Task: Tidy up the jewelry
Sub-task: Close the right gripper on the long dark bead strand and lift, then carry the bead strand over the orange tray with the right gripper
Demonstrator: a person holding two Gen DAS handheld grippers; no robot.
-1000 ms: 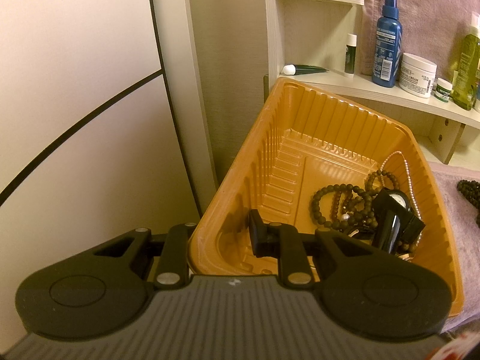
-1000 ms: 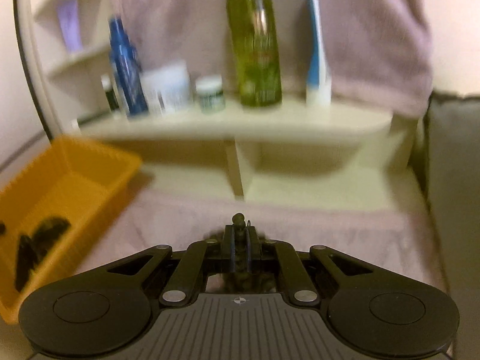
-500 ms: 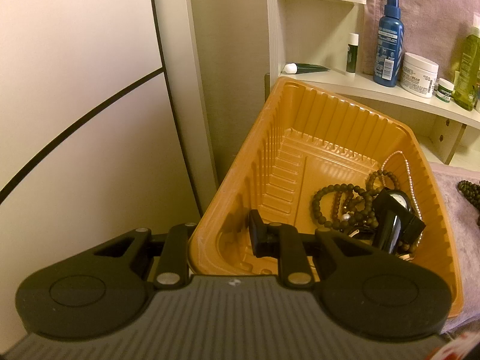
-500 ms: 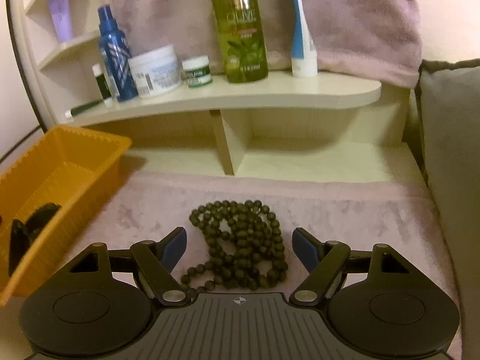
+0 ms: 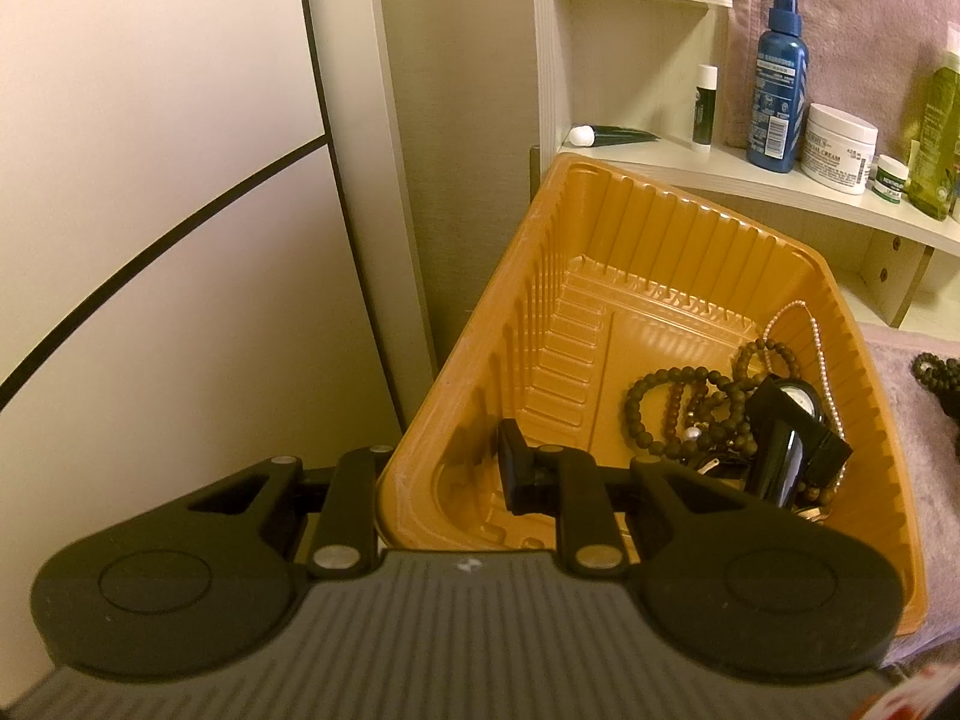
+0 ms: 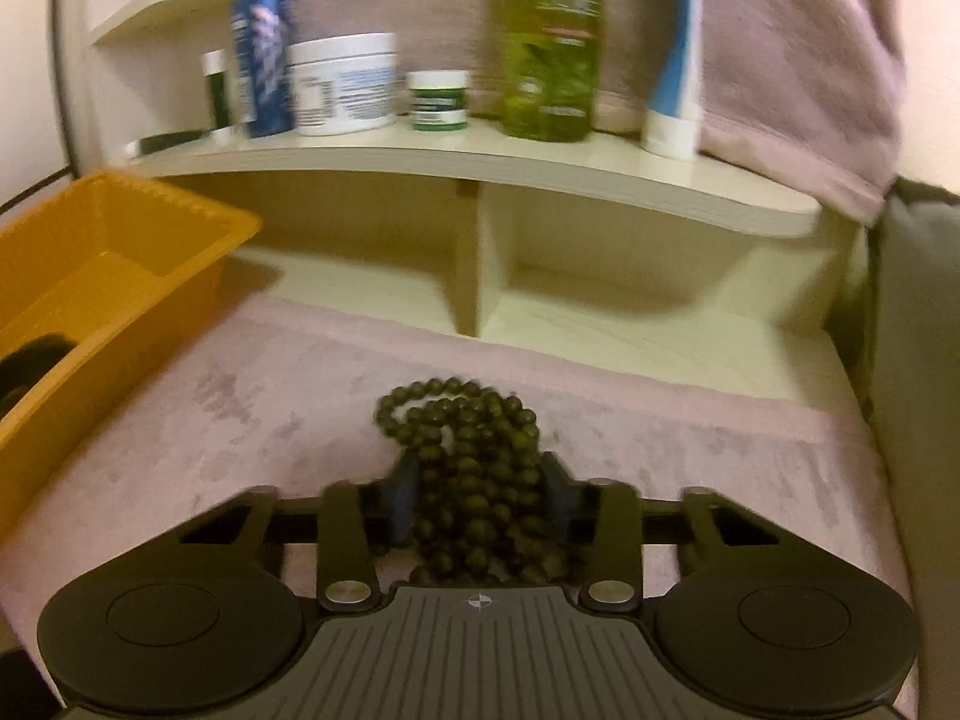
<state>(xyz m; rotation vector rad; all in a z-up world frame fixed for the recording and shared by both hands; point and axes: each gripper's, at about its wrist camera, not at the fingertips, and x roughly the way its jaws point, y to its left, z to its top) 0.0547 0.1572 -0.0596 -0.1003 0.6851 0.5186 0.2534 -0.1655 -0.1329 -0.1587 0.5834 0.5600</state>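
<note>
Beads of the dark olive necklace (image 6: 474,468) lay heaped on the pink towel (image 6: 252,414), between the closing right gripper (image 6: 477,495) pads; left gripper (image 5: 444,474) clamped the orange tray (image 5: 600,228) wall at 9 o'clock.

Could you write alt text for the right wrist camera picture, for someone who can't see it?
The right tongs are closing around a pile of dark bead strands lying on a pink towel. An orange plastic tray stands at the left, and toiletry bottles and jars line a cream shelf behind.

Ribbed orange tray (image 5: 600,276), dark olive beads (image 6: 474,468), pink towel (image 6: 240,420), blue spray bottle (image 5: 777,78).
</note>
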